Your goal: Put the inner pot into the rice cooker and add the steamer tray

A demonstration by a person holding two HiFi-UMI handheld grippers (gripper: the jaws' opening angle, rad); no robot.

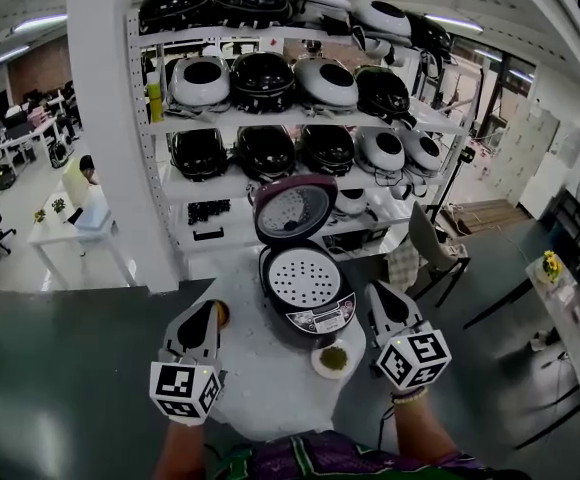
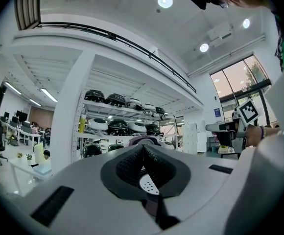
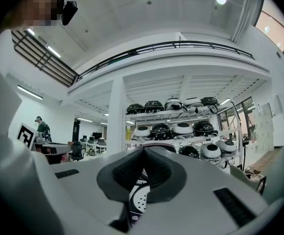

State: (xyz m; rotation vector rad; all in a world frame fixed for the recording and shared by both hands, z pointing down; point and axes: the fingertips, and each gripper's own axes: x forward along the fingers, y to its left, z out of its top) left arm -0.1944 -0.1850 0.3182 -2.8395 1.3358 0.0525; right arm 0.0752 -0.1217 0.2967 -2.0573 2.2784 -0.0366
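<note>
Judging from how things lie, the work is at its close and the step in hand is a check that the tray sits flat. The grey left gripper (image 1: 207, 313) hangs at about 8 o'clock from the cooker, its jaws pressed together on nothing, as its own view (image 2: 143, 155) confirms. To do this step well, I would keep both tools back from the rim, look for an even gap all round the tray, and press one shut tip lightly on any edge that rides high. At the centre of the round white table (image 1: 260, 393) stands the dark, glossy rice cooker (image 1: 315, 320), its maroon hinged lid (image 1: 292, 210) raised at 12 o'clock. The white round perforated steamer tray (image 1: 303, 278) fills its mouth and looks level, with rows of small holes across a pale, matte face. The inner pot cannot be seen; I take it to lie beneath the tray. A small white bowl of green bits (image 1: 332, 359) sits at 5 o'clock, just beside the cooker. The grey right gripper (image 1: 376, 292) hangs at 4 o'clock, its jaws likewise together and empty (image 3: 143, 163), with the tray's holes showing beyond them.
</note>
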